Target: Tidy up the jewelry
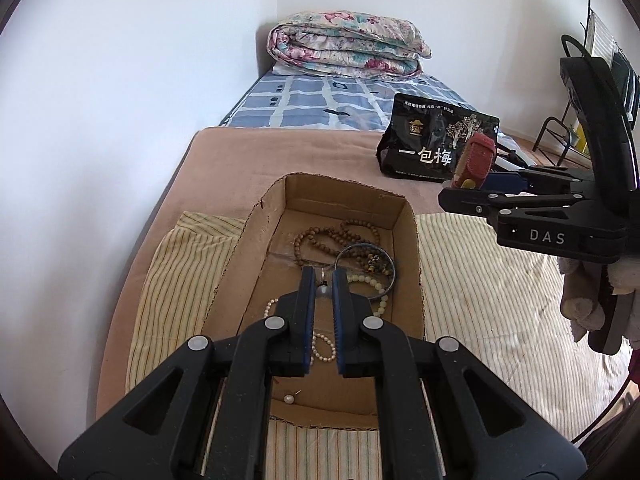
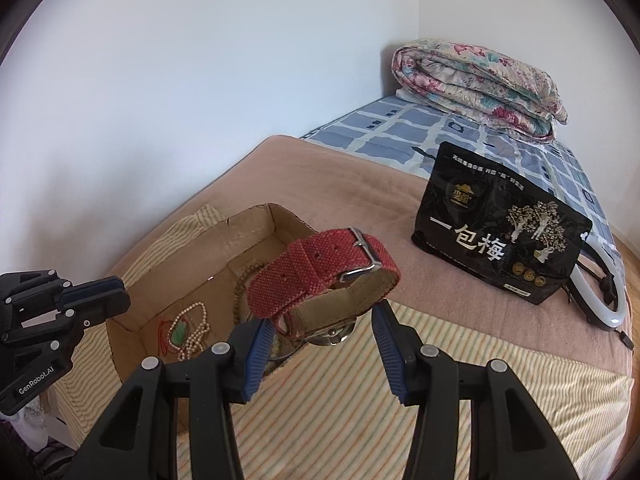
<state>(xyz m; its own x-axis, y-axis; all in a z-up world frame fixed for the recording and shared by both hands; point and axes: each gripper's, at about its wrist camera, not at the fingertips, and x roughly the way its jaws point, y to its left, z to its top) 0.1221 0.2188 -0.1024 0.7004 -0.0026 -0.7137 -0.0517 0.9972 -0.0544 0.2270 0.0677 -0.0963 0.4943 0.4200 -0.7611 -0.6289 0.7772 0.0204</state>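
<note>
Bed w/ pinkish-brown blanket [image 1: 312, 148]: bearing everything.
Shallow brown cardboard box [image 1: 412, 240]: sitting on striped cloth, collecting jewelry, prob. the sorting bin.
Right tool [image 2: 320, 326]: pinching red woven-strap wristwatch [image 2: 320, 268], carrying it over box edge.
Left tool [image 1: 323, 280]: pressed together, gripping small drop earring [image 1: 322, 289], hanging above box for drop-in.

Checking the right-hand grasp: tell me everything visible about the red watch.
The watch has a red woven strap with a tan lining, punched holes, a silver buckle and a silver case hanging underneath. The strap is buckled into a loop. It sits clamped between the blue pads of the right gripper, held in the air beside the cardboard box, touching nothing else.
</note>
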